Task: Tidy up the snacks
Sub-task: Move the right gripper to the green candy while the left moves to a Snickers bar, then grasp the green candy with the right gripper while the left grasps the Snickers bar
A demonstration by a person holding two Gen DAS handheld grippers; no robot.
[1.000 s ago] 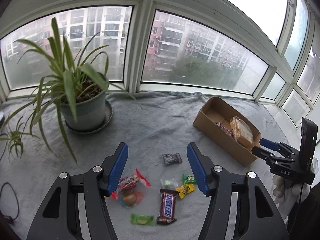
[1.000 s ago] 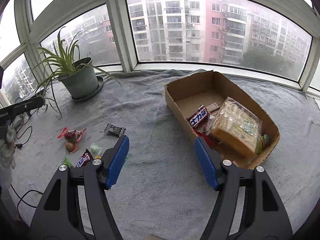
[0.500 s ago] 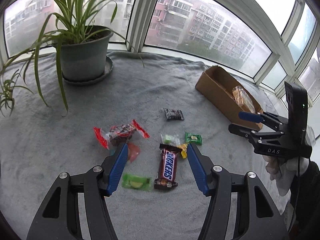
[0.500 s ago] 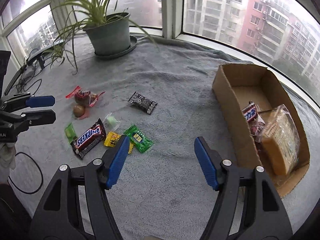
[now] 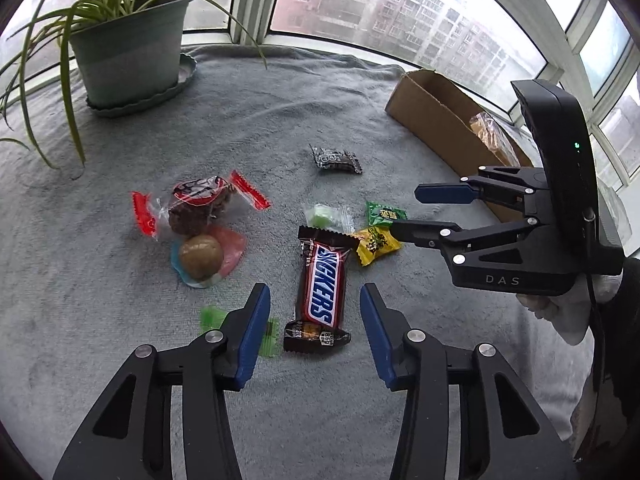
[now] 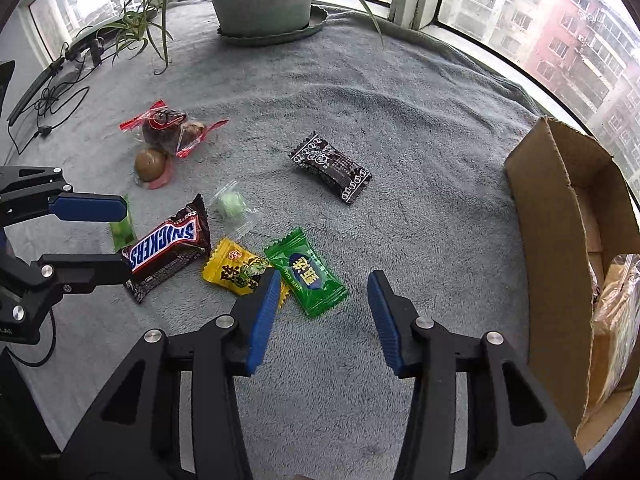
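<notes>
Both closing, lowered: left gripper (image 5: 315, 312) straddles Snickers bar (image 5: 322, 286), seemingly untouched.

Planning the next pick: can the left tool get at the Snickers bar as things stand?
Probably yes. The left tool is open with the Snickers bar lying flat between its fingers, nothing on top; its jaws have just been closing. The right tool sits near the bar's far end.

Fuzzy matt grey cloth cover (image 6: 400, 128) fills the frame. Glossy brown plastic Snickers wrapper (image 5: 322, 280) at centre. Matt brown cardboard box (image 6: 560, 240) at right.
</notes>
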